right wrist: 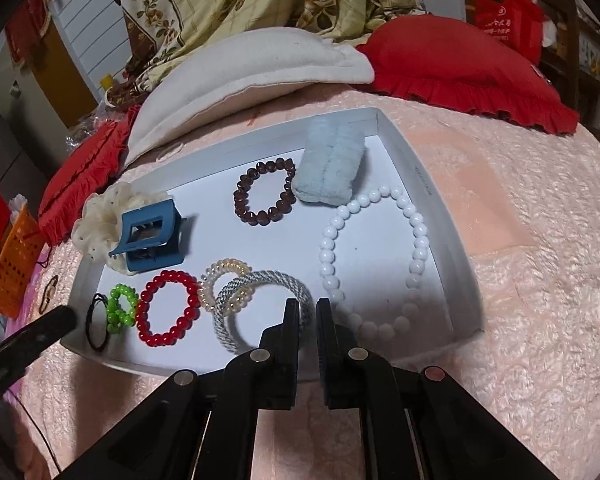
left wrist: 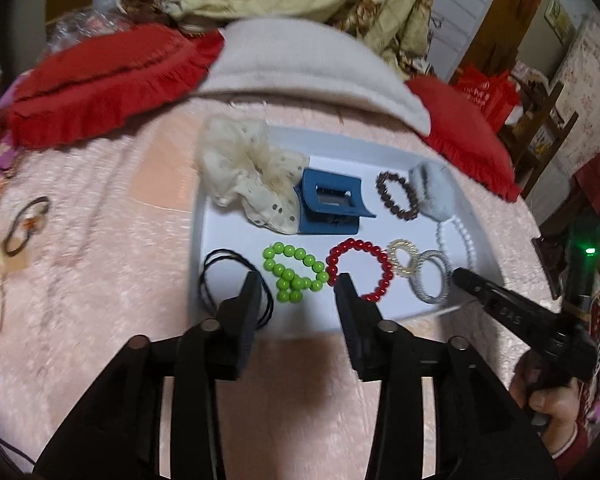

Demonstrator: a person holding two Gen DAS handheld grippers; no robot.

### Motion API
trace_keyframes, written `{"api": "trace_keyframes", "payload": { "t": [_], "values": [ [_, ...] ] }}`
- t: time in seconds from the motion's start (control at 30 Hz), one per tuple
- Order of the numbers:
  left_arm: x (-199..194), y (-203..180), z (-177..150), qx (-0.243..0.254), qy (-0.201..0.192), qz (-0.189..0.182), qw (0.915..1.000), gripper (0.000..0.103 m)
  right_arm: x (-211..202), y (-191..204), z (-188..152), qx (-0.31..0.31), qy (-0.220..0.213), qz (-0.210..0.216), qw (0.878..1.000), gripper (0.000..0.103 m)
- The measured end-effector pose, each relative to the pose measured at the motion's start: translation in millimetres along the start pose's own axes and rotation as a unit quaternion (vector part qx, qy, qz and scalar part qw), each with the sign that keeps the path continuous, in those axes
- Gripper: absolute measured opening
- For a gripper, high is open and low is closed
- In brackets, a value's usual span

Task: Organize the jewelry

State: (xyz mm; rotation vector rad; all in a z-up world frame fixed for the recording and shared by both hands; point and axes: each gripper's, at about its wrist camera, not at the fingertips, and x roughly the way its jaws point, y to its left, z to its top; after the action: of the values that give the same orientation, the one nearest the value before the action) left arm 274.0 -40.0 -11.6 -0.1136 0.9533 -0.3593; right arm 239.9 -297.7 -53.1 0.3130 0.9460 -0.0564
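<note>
A white tray (left wrist: 199, 216) (right wrist: 420, 168) lies on the pink bedspread and holds a cream scrunchie (left wrist: 244, 176), a blue claw clip (left wrist: 332, 208) (right wrist: 148, 236), a black hair tie (left wrist: 220, 276), and green (left wrist: 294, 266), red (left wrist: 360, 270) (right wrist: 166, 308), brown (right wrist: 264, 192) and white (right wrist: 372, 256) bead bracelets, spiral ties (right wrist: 228, 284), a silver bangle (right wrist: 260, 312) and a light blue fluffy clip (right wrist: 330, 164). My left gripper (left wrist: 298, 284) is open and empty above the tray's near edge, over the green beads. My right gripper (right wrist: 308, 308) is nearly shut and empty, by the silver bangle.
A brown hair tie (left wrist: 26, 226) lies on the bedspread left of the tray. Red pillows (left wrist: 100, 84) (right wrist: 468, 68), a white cushion (right wrist: 252, 80) and a floral quilt (right wrist: 228, 4) lie behind the tray. An orange basket (right wrist: 12, 268) stands at the far left.
</note>
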Motion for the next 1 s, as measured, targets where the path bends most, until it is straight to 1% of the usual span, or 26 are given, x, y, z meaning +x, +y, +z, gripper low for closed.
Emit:
{"api": "trace_keyframes", "payload": {
  "t": [0.03, 0.13, 0.27, 0.33, 0.43, 0.47, 0.5, 0.53, 0.6, 0.67, 0.77, 0.9, 1.0],
  "values": [
    [-13.1, 1.7, -4.6, -0.006, -0.009, 0.002, 0.9999, 0.044, -3.0, 0.4, -1.1, -0.002, -0.002, -0.004, 1.0, 0.007],
    [-37.4, 9.5, -16.0, -0.025, -0.023, 0.008, 0.9994, 0.045, -14.4, 3.4, -4.0, -0.007, -0.01, -0.009, 1.0, 0.007],
    [-60.3, 25.1, -34.4, -0.054, -0.044, 0.041, 0.9967, 0.045, -38.8, 12.6, -18.9, -0.011, -0.018, -0.002, 1.0, 0.007],
    [-68.7, 30.0, -44.2, -0.056, -0.066, 0.079, 0.9931, 0.046, -48.8, 21.7, -31.5, -0.022, -0.019, -0.001, 1.0, 0.007],
    [-69.2, 33.6, -57.4, -0.035, -0.087, 0.131, 0.9869, 0.047, -61.4, 36.7, -56.5, -0.045, -0.017, 0.01, 0.999, 0.008],
    [-68.8, 36.4, -61.1, -0.027, -0.089, 0.139, 0.9859, 0.047, -64.4, 40.9, -64.7, -0.054, -0.017, 0.011, 0.998, 0.01],
    [-67.4, 39.1, -64.1, -0.023, -0.091, 0.146, 0.9849, 0.047, -66.3, 44.9, -71.9, -0.062, -0.018, 0.01, 0.998, 0.017],
    [-66.6, 42.5, -67.6, -0.025, -0.094, 0.151, 0.9837, 0.047, -68.6, 49.0, -79.1, -0.07, -0.021, 0.008, 0.997, 0.028],
    [-66.0, 49.1, -70.4, -0.031, -0.097, 0.151, 0.9833, 0.047, -72.0, 56.8, -90.6, -0.082, -0.025, 0.002, 0.996, 0.035],
    [-67.9, 53.0, -70.2, -0.031, -0.098, 0.152, 0.983, 0.047, -73.9, 63.6, -97.6, -0.084, -0.02, 0.005, 0.996, 0.035],
    [-76.6, 59.0, -68.9, -0.037, -0.114, 0.164, 0.9791, 0.047, -78.6, 72.9, -105.6, -0.083, -0.022, 0.007, 0.996, 0.035],
    [-86.2, 63.3, -68.8, -0.048, -0.125, 0.154, 0.9789, 0.048, -82.5, 85.0, -116.4, -0.096, -0.028, -0.008, 0.995, 0.035],
    [-87.6, 62.7, -69.2, -0.047, -0.125, 0.155, 0.9788, 0.048, -81.7, 87.7, -124.3, -0.102, -0.022, -0.014, 0.994, 0.035]
  ]
}}
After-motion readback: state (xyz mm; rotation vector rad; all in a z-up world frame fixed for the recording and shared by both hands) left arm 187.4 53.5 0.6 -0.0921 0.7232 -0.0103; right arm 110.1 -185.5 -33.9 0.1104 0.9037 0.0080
